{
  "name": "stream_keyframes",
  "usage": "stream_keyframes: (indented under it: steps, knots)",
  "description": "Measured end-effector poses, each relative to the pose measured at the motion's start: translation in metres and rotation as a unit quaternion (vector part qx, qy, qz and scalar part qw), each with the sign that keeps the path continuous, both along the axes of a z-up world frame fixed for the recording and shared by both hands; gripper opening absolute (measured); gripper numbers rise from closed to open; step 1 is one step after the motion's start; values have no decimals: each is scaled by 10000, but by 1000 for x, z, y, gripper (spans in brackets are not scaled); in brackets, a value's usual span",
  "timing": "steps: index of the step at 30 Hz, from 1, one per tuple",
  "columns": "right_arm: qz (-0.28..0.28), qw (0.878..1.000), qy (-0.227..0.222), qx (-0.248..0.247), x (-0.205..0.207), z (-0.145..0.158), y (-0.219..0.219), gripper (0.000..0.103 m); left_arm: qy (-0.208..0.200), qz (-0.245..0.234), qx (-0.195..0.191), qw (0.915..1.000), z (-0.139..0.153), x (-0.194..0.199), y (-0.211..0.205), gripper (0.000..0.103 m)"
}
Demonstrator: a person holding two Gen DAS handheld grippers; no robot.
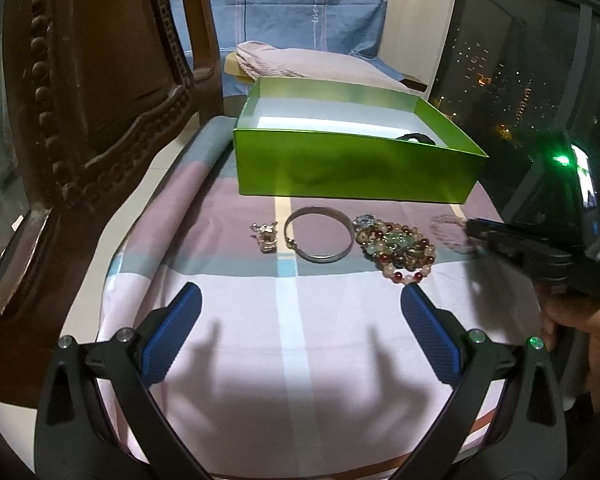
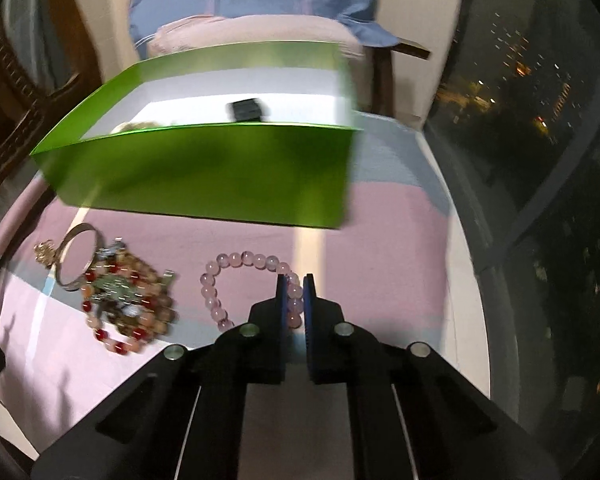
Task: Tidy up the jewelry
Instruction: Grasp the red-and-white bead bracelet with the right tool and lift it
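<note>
A green open box (image 1: pixel 352 168) stands on the cloth-covered table (image 1: pixel 236 320); it also shows in the right wrist view (image 2: pixel 220 184), with a dark item (image 2: pixel 248 110) inside. In front of it lie a small gold charm (image 1: pixel 266 236), a silver bangle (image 1: pixel 319 234) and a heap of mixed bead bracelets (image 1: pixel 396 246). My left gripper (image 1: pixel 300 340) is open and empty, well short of them. My right gripper (image 2: pixel 296 284) is shut on a pink bead bracelet (image 2: pixel 236 276), which hangs blurred at the right in the left wrist view (image 1: pixel 448 228).
A carved dark wooden chair back (image 1: pixel 92 92) rises at the left. Behind the box is a chair with a pink cushion (image 1: pixel 300 64) and a blue cloth (image 1: pixel 284 0). A dark window (image 1: pixel 512 72) with city lights is at the right.
</note>
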State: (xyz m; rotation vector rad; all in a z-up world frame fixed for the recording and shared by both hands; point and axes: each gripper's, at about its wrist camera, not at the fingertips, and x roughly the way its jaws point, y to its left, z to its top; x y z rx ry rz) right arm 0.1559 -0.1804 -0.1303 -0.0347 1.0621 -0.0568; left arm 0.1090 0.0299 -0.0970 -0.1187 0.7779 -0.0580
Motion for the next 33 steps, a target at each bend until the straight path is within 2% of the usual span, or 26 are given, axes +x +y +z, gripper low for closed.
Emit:
stream_keyframes:
  steps: [2,4,6,7,9,11,12,13,17,25,30,33]
  knots:
    - [-73,9999,66,117,-2,-1,-9,10,-12,21,-32,10000,1,0,2,99]
    - [62,9998,60,189,-8,0,-7,37,-35,33,-58,10000,2,1,3,99]
    - [110,9986,-411,322,-22,16,-3,40,-113,77,-83,9999,6,0,4,99]
    - [343,9964,-659,405,-31,27,7,40,-206,119,-127,9996,10,-1,7,99]
    - [702,9932,-772,511,-38,34,26,40,-420,240,-226,9986,20,-6,15,99]
    - [1112,9899,-706,532,-44,32,55,25,-652,376,-299,9967,29,-11,23,99]
    - [1353,9876,-636,474,-46,28,73,13,-760,429,-335,9956,34,-14,27,99]
    - [1464,9864,-579,466,-45,26,83,12,-908,485,-376,9940,41,-19,32,99]
    - [1636,9852,-228,454,-39,12,108,11,-1235,510,-381,9903,56,-32,42,99]
    - [1505,9866,95,626,-13,-8,111,12,-1226,341,-490,9907,60,-36,43,99]
    - [1456,9871,54,657,-9,-8,114,8,-1197,304,-543,9909,60,-38,45,99]
    - [1444,9847,-136,970,-14,9,107,8,-1177,266,-522,9913,60,-38,45,99]
